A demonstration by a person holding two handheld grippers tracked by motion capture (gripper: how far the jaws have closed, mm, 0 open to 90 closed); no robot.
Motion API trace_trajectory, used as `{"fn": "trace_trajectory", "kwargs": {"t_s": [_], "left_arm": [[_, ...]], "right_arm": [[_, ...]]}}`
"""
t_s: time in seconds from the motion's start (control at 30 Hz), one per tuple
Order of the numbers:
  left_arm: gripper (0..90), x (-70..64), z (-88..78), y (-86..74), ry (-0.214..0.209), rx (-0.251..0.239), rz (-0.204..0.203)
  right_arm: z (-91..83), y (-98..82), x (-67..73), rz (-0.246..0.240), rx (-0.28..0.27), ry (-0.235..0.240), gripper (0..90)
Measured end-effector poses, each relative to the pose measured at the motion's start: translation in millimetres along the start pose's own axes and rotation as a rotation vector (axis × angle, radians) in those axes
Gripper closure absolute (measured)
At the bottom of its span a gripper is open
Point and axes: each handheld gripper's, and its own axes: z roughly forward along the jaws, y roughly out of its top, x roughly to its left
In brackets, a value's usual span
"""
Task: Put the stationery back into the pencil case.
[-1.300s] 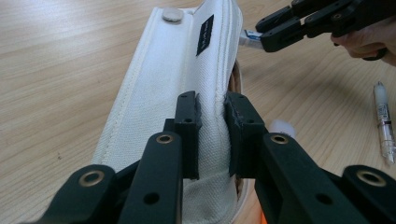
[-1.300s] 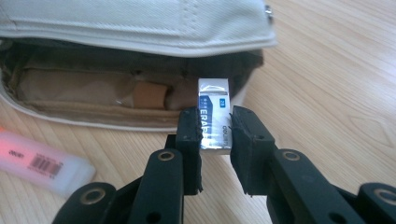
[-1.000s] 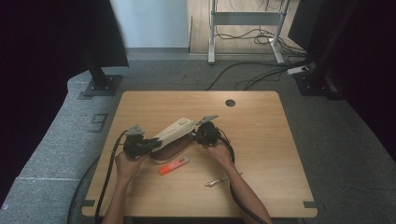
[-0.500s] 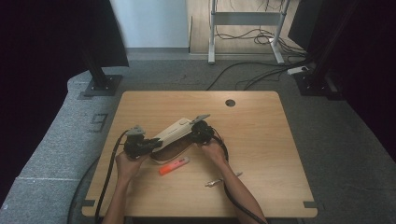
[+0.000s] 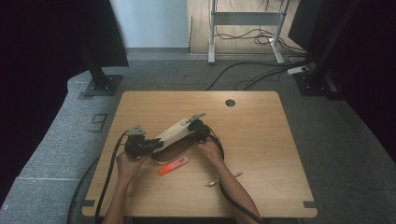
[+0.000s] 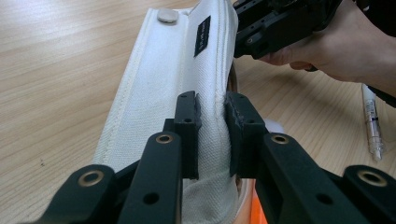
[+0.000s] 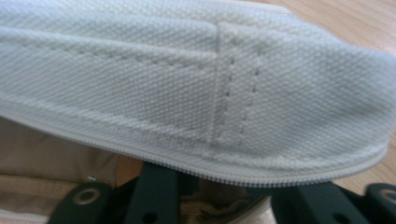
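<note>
Vs a sec ago: right gripper (image 5: 194,127) has shifted a bit left along the desk, and the white canvas pencil pouch (image 5: 173,132) lies flatter, its far end nearer the left hand. Left gripper (image 5: 154,145) hasn't budged. Orange marker (image 5: 173,166) and clear pen (image 5: 224,179) lie where they were.

Left gripper: jaws nearly shut, pads pinching a fold of the pouch's canvas edge; clear in the left gripper view (image 6: 212,135). Right gripper: jaws have just been opening a little; in the right gripper view they sit under the zipper edge of the pouch (image 7: 196,93), reaching into the open mouth w/ tan lining. Can't tell if the pads press on cloth.

Pouch sits approx at desk centre, a touch to 9 o'clock, slung between the 2 grippers, long axis running 8 to 2 o'clock.

Count: 1 pouch, 1 snap button (image 6: 167,15) on its flap, 1 black label (image 6: 202,35), 1 orange marker just at 6 o'clock of the pouch, 1 clear pen at 4 o'clock near the right forearm, 2 grippers, 1 wooden desk (image 5: 261,140) w/ 1 cable hole (image 5: 230,102) at 12.
</note>
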Motion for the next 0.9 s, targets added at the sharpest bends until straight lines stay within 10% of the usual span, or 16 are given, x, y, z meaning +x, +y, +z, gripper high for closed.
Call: {"fn": "trace_trajectory", "kwargs": {"t_s": [0.4,0.9], "left_arm": [[75.8,0.5,0.4,-0.3,0.001,-0.002,-0.001],[75.7,1.1,0.9,-1.1,0.0,-0.004,-0.004]], "right_arm": [[-16.6,-1.5,3.9,-0.041,0.021,0.033,36.1],[-41.6,-17.9,2.1,-0.05,0.044,0.087,25.1]]}}
